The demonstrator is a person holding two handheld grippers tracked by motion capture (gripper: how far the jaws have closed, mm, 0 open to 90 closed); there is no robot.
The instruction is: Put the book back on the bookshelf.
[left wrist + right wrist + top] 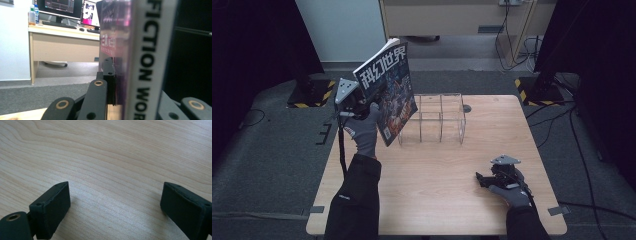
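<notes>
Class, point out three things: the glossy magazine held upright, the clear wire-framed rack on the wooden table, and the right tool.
Glossy magazine (387,87), high view, front cover.
Clear wire-framed rack (439,117), high view, middle dividers.
Right tool (479,179), high view, between its open jaw tips.

My left hand is raised, forearm reaching forward, its left gripper upright with the jaws pinched tight on what sits between my fingers. My right hand rests low, the right gripper pointing leftward, its fingers spread wide apart with nothing between them.
</notes>
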